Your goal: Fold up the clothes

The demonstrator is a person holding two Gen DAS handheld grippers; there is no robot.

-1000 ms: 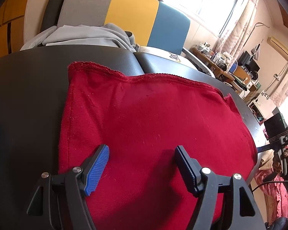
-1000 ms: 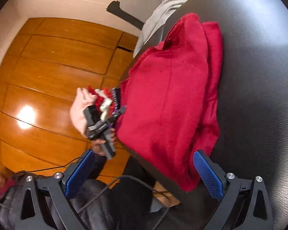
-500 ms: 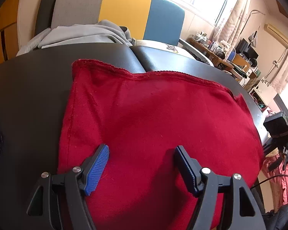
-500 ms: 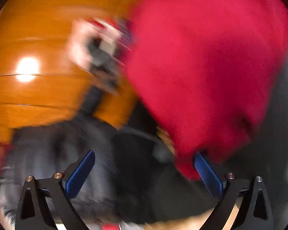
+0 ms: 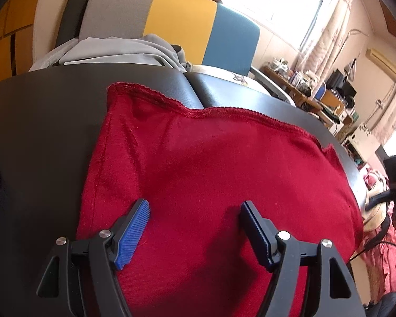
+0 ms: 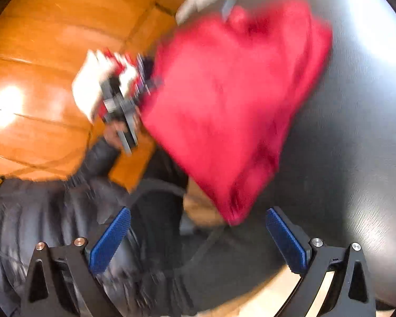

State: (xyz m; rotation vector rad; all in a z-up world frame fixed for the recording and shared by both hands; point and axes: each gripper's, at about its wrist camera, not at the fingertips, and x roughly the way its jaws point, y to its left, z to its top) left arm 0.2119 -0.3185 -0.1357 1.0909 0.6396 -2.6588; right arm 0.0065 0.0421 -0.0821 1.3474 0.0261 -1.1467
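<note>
A red knit garment (image 5: 211, 174) lies folded flat on the black table (image 5: 45, 121), its hemmed edge at the far side. My left gripper (image 5: 195, 211) hovers open just above the garment's near part, blue pads wide apart, nothing between them. In the blurred right wrist view the same red garment (image 6: 229, 100) drapes over the table's edge. My right gripper (image 6: 198, 219) is open and sits off the table's edge, short of the cloth's lowest corner. The other gripper (image 6: 121, 100) shows there at the cloth's far side, held by a hand.
A grey garment (image 5: 113, 52) is piled at the table's far edge, before a chair back (image 5: 171, 23) in grey, yellow and blue. The person's dark padded jacket (image 6: 52, 224) fills the lower left of the right wrist view. Wooden panels (image 6: 47, 39) stand behind.
The right gripper swung fast, blurring its view, and now stands further back from the cloth's corner. The left gripper has crept slightly forward over the red garment.
</note>
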